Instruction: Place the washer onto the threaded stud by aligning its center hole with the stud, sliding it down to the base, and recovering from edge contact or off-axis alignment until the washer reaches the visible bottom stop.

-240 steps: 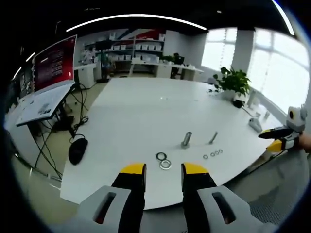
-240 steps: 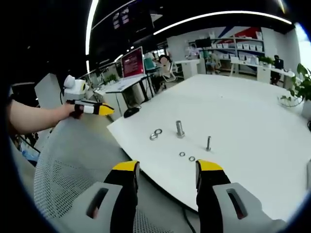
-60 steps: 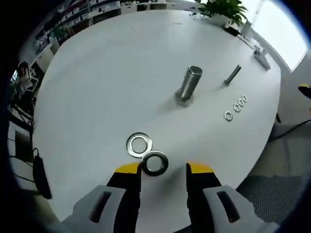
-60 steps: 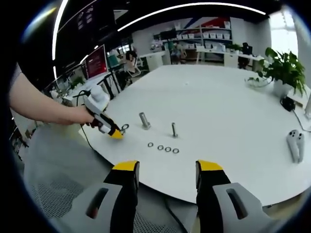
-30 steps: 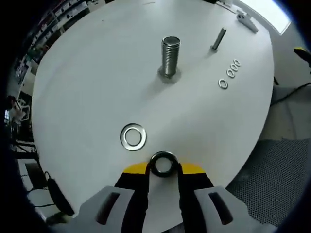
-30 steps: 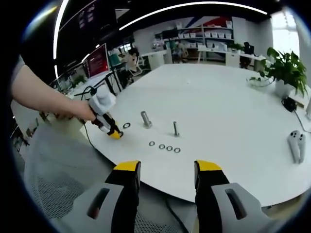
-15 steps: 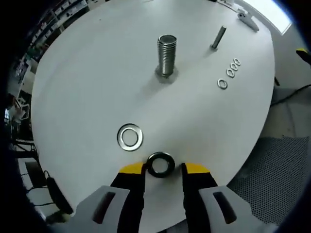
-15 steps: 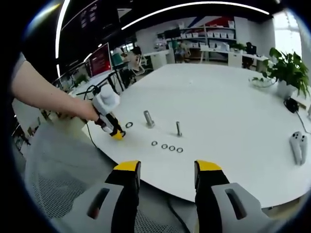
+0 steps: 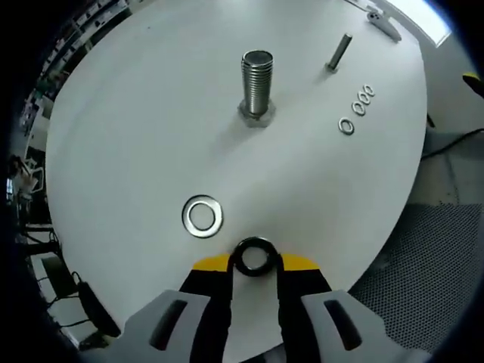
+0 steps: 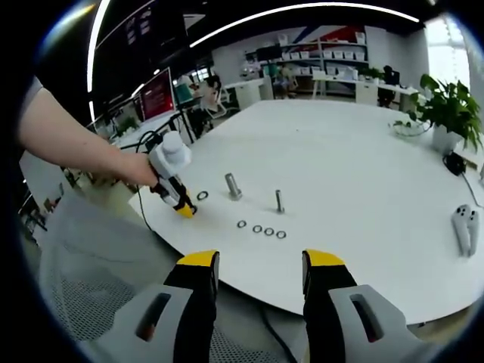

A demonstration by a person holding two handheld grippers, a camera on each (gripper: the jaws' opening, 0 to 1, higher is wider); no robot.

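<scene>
A large threaded stud [image 9: 256, 82] stands upright on the white table [image 9: 136, 128]. My left gripper [image 9: 255, 263] is near the table's front edge, shut on a dark washer [image 9: 254, 257] that lies flat between its yellow-tipped jaws. A silver washer [image 9: 203, 215] lies just left of it. In the right gripper view a hand holds the left gripper [image 10: 182, 208] beside the silver washer [image 10: 202, 196] and the stud [image 10: 233, 185]. My right gripper [image 10: 261, 261] is open, off the table's edge, holding nothing.
A thin bolt [image 9: 338, 53] stands right of the stud, with a row of several small washers [image 9: 357, 110] beside it. A white handheld device [image 10: 461, 225] and a potted plant [image 10: 446, 106] sit far right. A mesh chair [image 10: 91, 295] is below the table edge.
The left gripper came down to the table edge over the dark washer. Its jaws closed on it, eased slightly apart half a second ago, and are closed on it again. The right gripper stays put.
</scene>
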